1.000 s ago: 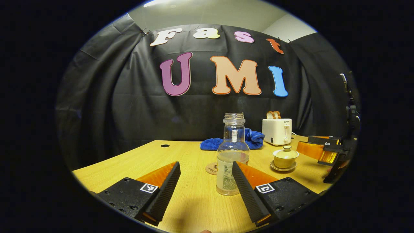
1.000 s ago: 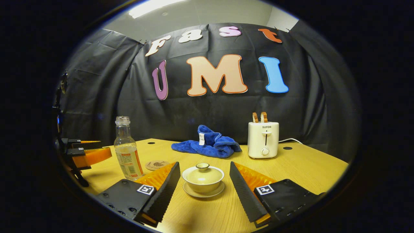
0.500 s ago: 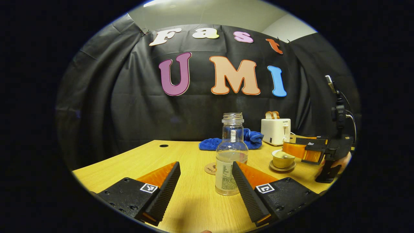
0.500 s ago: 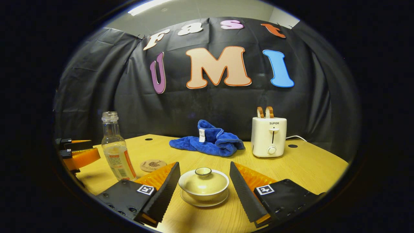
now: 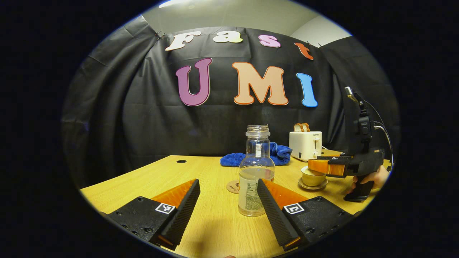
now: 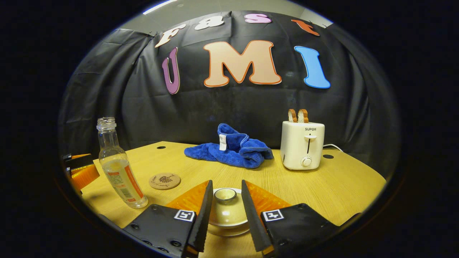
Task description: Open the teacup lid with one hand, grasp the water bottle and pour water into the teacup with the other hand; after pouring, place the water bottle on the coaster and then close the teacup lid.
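A clear, uncapped water bottle point(image 5: 256, 179) with some water stands on the wooden table point(image 5: 200, 172), just beyond my left gripper point(image 5: 227, 182). That gripper is open and the bottle is close to its right fingertip. A round cork coaster point(image 5: 233, 186) lies behind the bottle. The cream teacup point(image 5: 313, 177) sits on its saucer with the lid on. My right gripper point(image 6: 226, 182) hangs over the cup, its jaws narrowed on either side of the lid knob point(image 6: 225, 194) with small gaps left. The bottle point(image 6: 120, 168) and coaster point(image 6: 164, 181) lie to its left.
A crumpled blue towel point(image 6: 229, 152) and a white toaster point(image 6: 303, 145) holding bread stand at the back of the table. A hand point(image 5: 373, 177) holds the right gripper's handle near the table's right edge. The left gripper's orange fingers point(image 6: 80, 172) show at the far left.
The right gripper moved forward and down over the teacup, and its jaws narrowed around the lid knob. The left gripper and the bottle stayed put.
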`<state>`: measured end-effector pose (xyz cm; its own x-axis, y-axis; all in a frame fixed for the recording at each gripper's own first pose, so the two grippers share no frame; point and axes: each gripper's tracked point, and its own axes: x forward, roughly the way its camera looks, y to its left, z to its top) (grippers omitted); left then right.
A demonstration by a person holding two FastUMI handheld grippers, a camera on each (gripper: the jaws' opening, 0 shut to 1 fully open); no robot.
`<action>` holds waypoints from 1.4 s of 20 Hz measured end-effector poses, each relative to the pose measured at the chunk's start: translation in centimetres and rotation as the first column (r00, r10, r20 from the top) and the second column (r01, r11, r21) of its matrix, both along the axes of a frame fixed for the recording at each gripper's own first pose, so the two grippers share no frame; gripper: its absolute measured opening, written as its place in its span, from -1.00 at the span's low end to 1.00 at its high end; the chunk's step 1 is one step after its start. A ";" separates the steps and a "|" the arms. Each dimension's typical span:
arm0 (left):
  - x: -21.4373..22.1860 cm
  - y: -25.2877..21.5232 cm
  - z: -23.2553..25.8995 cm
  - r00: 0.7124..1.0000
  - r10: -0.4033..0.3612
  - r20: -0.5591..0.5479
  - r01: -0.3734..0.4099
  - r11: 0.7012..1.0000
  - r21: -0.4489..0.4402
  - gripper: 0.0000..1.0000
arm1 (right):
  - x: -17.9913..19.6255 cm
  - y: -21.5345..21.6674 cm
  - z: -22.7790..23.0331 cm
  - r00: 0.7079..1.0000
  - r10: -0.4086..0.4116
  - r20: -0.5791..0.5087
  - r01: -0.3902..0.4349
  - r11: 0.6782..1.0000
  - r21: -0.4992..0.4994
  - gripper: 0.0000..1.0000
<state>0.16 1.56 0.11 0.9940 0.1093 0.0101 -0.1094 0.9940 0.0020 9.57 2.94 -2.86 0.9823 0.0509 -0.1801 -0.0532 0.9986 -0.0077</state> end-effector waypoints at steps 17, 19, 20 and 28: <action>0.3 -0.6 -0.1 1.000 -0.024 0.000 0.024 1.000 0.000 0.87 | -0.7 0.7 1.6 0.995 0.029 0.093 -0.024 0.998 -0.054 -0.30; 0.2 -0.6 -0.1 1.000 -0.027 0.000 0.027 1.000 -0.001 0.87 | -1.1 0.1 2.0 0.993 0.006 0.119 -0.001 0.999 -0.043 -0.31; 0.3 -0.8 -0.1 0.999 -0.037 -0.001 0.037 0.999 -0.001 0.87 | -1.4 -0.3 2.2 0.991 -0.011 0.132 0.015 0.999 -0.029 -0.30; 2.3 -3.1 -0.3 0.993 -0.120 -0.009 0.120 0.993 -0.002 0.87 | -4.1 -3.8 2.6 0.981 -0.118 0.156 0.118 0.993 0.013 -0.31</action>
<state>2.48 -1.50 -0.23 0.9999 -0.0107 0.0011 0.0107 0.9999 0.0014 5.49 -0.82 -0.25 0.9975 -0.0667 -0.0238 0.0667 0.9978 -0.0027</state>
